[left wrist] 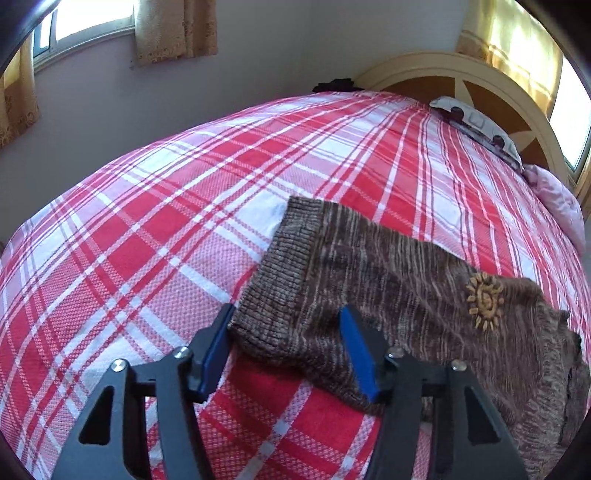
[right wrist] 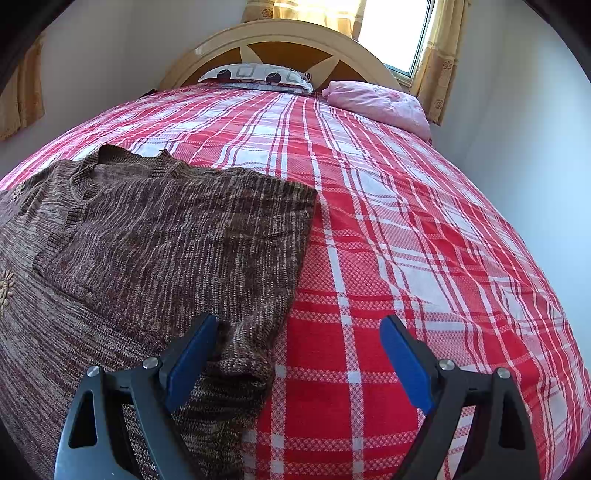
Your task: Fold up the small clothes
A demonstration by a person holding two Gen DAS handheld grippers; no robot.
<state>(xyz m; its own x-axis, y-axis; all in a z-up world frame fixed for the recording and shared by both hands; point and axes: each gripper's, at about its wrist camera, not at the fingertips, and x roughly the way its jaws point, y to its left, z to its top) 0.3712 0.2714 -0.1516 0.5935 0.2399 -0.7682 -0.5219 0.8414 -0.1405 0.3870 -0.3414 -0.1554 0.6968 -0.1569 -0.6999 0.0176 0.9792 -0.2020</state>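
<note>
Sweater, brown knit, lying flat on the red-and-white plaid bedspread, one side folded over the body. In my left view its sleeve runs lengthwise from near right to far left, ribbed cuff pointing far left. My left gripper is spread wide, straddling that sleeve without clamping it. My right gripper is likewise spread wide, its left pad touching the near edge of the knit. Pillows sit at the far headboard.
</note>
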